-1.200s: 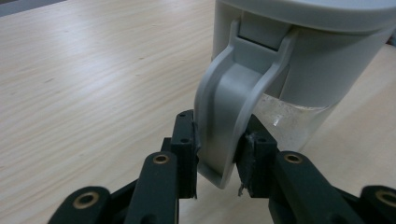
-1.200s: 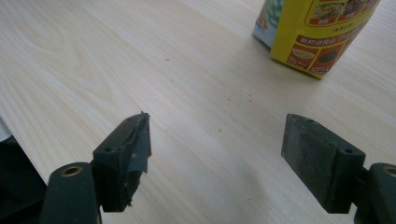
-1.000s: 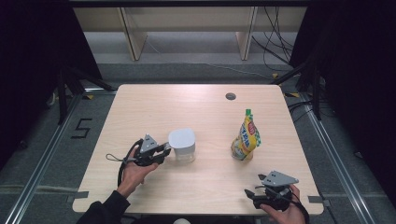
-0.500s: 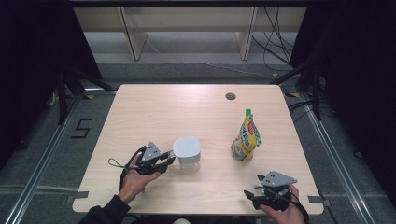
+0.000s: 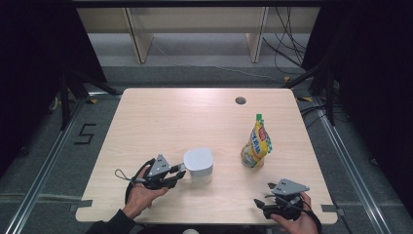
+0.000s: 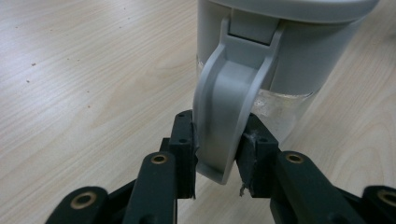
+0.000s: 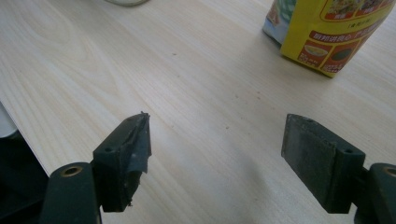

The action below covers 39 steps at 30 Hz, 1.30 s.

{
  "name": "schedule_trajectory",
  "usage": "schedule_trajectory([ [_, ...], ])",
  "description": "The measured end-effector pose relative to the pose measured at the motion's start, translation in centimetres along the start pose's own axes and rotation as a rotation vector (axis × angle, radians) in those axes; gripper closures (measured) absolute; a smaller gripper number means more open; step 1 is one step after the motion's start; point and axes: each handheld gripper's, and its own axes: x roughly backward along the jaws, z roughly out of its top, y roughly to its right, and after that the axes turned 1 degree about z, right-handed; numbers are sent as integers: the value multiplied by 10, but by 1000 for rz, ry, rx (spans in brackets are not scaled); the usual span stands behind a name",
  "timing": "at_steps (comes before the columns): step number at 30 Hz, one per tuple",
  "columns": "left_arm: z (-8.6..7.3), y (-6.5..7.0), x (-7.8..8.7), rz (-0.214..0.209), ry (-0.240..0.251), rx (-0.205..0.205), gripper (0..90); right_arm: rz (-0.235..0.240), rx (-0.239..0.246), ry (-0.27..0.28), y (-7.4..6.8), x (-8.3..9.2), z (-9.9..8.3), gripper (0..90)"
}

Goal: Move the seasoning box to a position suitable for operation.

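**A:** What is on the table?

**B:** A pale wooden table [image 5: 160, 117] with a small round dark hole [image 5: 240, 101] near its far edge. Two things stand on it. Toward the near left of centre is a white and grey plastic jug with a flat lid and a clear lower body [image 5: 198, 166]. To its right, well apart from it, stands an upright yellow pouch with a green cap and red label [image 5: 256, 145].

**A:** Where are the person's hands?

**B:** Both come in from the near edge. The left hand [image 5: 141, 194] holds the left gripper [image 5: 178, 171] just beside the jug, on the jug's left. The right hand [image 5: 292, 222] holds the right gripper [image 5: 261, 195] near the table's near right corner, in front of the pouch and apart from it.

**A:** What is the left gripper doing?

**B:** In the left gripper view, its two black jaws pinch the jug's curved grey handle [image 6: 231, 116] from both sides, low on the handle. The jug's body [image 6: 299, 60] rises just behind, its lid at the top of the picture.

**A:** And the right gripper?

**B:** In the right gripper view, its jaws are spread wide with bare tabletop [image 7: 196, 70] between them, gripping nothing. The pouch's lower part [image 7: 327, 32] stands farther off at the upper right, and the jug's base edge just shows at the top left.
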Motion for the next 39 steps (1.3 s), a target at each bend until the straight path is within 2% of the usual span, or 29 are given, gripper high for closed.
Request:
schedule_trajectory([
  [1, 0, 2, 0, 10, 3, 2, 691, -2, 1, -2, 0, 0, 0, 251],
  [2, 0, 2, 1, 4, 4, -17, 691, -1, 0, -4, 1, 0, 0, 251],
  [3, -1, 4, 0, -6, 13, 2, 690, -3, 15, 4, 2, 0, 0, 251],
  [5, -1, 6, 1, -13, 3, -17, 690, -3, 8, 9, 3, -1, -1, 251],
  [7, -1, 8, 1, -16, 6, -13, 690, -1, 2, 7, 2, -1, -1, 251],
  [8, -1, 12, 2, -23, 2, -8, 689, -2, 21, 8, 3, -2, -1, 251],
  [9, -1, 12, 3, -30, -6, -29, 689, -1, 23, 7, 3, -2, 0, 251],
  [10, -2, 15, 2, -45, 9, -10, 689, -1, 21, 4, 2, -2, 0, 251],
  [11, -2, 15, 2, -45, 9, -10, 689, -1, 21, 4, 2, -2, 0, 251],
  [13, -1, 19, 3, -60, -6, -58, 688, 1, 22, 1, 2, -2, 0, 251],
  [15, 0, 22, 3, -71, -5, -55, 688, 3, 21, 2, 2, -2, 0, 251],
  [16, 0, 25, 1, -92, 4, -52, 688, 4, 18, 6, 2, -3, -1, 251],
  [18, -1, 24, 1, -116, 12, -77, 688, 9, -4, -7, 0, -2, 0, 251],
  [19, -1, 25, 1, -124, 17, -76, 688, 5, 18, 1, 2, -2, 0, 251],
  [20, -1, 24, 1, -135, 10, -102, 688, 6, 20, 0, 2, -2, 0, 251],
  [22, -2, 24, -1, -155, 29, -109, 687, 8, 23, 1, 2, -1, 0, 251],
  [23, -1, 23, -3, -156, 24, -94, 687, 7, 26, -1, 2, -1, 0, 251],
  [27, 1, 22, -3, -135, 14, -105, 687, 4, 31, 1, 2, -1, -1, 251],
  [28, 1, 22, -5, -136, 26, -80, 686, 5, 33, 1, 2, -1, -1, 251],
  [29, 1, 20, -4, -119, 2, -91, 686, 5, 33, 2, 2, -1, -1, 251],
  [30, 2, 21, -5, -123, 15, -79, 686, 4, 30, 4, 1, -1, -2, 250],
  [32, 3, 19, -7, -104, 15, -67, 687, 9, 22, 0, 0, 0, -2, 251],
  [33, 3, 19, -7, -104, 15, -67, 687, 8, 23, 0, 0, 0, -2, 250],
  [34, 3, 18, -8, -117, 13, -39, 686, 9, 20, -2, 0, 0, -2, 250],
  [36, 2, 16, -8, -119, 19, -45, 681, 8, 25, 1, 0, -1, -3, 250],
  [37, 1, 15, -7, -127, 26, -30, 677, 10, 48, 1, 1, -1, -3, 250],
  [38, 2, 15, -7, -142, 29, -35, 670, 7, 50, -3, 1, -1, -2, 250],
  [39, 2, 15, -6, -143, 35, -28, 636, 6, 53, -4, 1, -1, -2, 250],
])
